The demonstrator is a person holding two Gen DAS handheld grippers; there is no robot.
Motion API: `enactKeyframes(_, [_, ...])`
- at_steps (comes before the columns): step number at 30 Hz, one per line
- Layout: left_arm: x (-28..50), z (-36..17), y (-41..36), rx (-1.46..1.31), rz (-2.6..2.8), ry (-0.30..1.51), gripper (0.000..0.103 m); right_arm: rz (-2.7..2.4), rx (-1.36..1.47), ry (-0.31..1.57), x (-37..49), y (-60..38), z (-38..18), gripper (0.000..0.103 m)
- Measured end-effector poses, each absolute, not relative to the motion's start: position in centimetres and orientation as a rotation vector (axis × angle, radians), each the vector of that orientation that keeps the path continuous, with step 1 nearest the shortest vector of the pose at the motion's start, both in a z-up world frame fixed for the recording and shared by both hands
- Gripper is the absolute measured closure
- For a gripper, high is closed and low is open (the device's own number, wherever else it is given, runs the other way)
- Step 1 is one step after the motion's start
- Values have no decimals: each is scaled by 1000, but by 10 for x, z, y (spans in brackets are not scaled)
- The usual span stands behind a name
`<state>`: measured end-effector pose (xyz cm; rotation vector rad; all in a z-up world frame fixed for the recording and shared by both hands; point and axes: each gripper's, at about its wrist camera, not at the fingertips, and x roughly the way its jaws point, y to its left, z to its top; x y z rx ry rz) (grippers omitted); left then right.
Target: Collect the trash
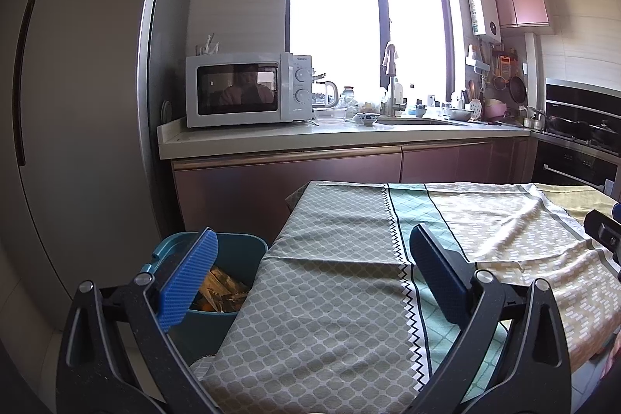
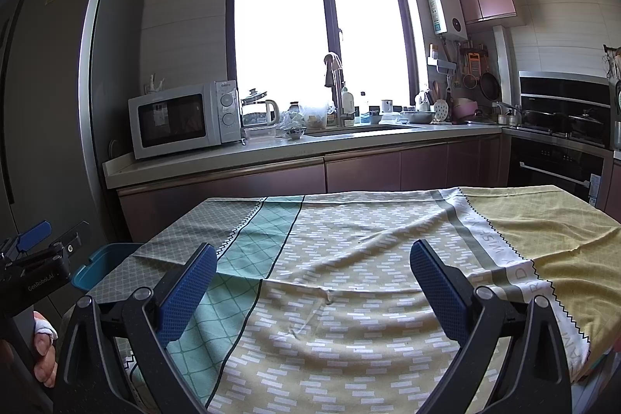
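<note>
Left wrist view: the left gripper (image 1: pixel 310 262) hangs with jaws wide apart and empty; the blue bin (image 1: pixel 236 251), holding trash (image 1: pixel 223 291), sits just below-left of its left finger.

Right wrist view: the right gripper (image 2: pixel 312 270) gapes empty over the tablecloth (image 2: pixel 349 239); the bin lies far left, nearer the left hand.

Trash bin (image 1: pixel 233 255) stands left of the table (image 1: pixel 330 297), wrappers (image 1: pixel 223 291) inside.
</note>
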<state>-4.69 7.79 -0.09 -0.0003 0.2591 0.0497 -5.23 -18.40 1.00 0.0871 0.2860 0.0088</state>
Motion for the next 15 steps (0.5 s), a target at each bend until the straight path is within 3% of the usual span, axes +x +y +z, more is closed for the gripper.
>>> enactKeyframes(15, [-44,-2,76,3,49,259,6,4,88,286,-50,-185,9,6])
